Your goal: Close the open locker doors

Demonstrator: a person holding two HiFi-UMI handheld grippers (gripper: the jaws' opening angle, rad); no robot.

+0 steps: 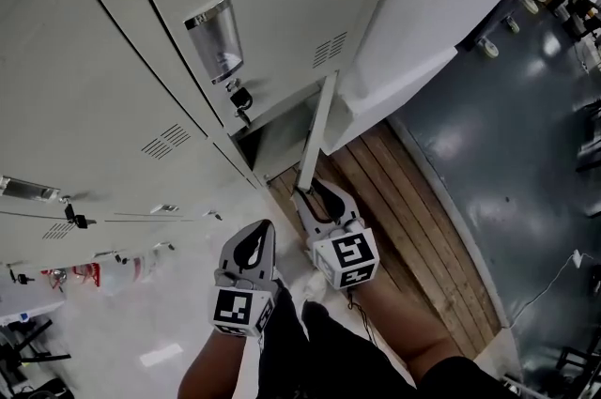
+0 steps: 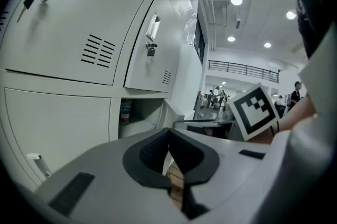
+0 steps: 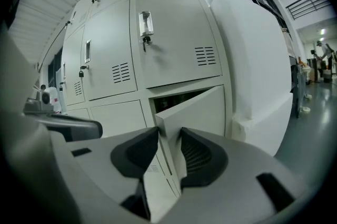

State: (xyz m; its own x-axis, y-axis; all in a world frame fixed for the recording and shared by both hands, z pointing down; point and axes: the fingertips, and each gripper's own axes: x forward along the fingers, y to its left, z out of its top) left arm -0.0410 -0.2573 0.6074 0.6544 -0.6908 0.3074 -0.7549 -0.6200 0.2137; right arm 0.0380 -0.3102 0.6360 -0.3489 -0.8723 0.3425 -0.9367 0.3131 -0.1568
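Locker door (image 3: 200, 107), low in the locker bank (image 3: 168, 44), stands ajar, its free edge between my right gripper's (image 3: 169, 138) slack, unpinching jaws. My left gripper (image 2: 169, 136) is clenched on nothing. I worry the edge slips out, or a jaw gets trapped against the bank.

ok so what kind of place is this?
Likely a locker area off a workshop or lab hall: a bank of grey metal lockers with keyed doors, one lower door ajar, a glossy painted floor, and a railed mezzanine beyond.
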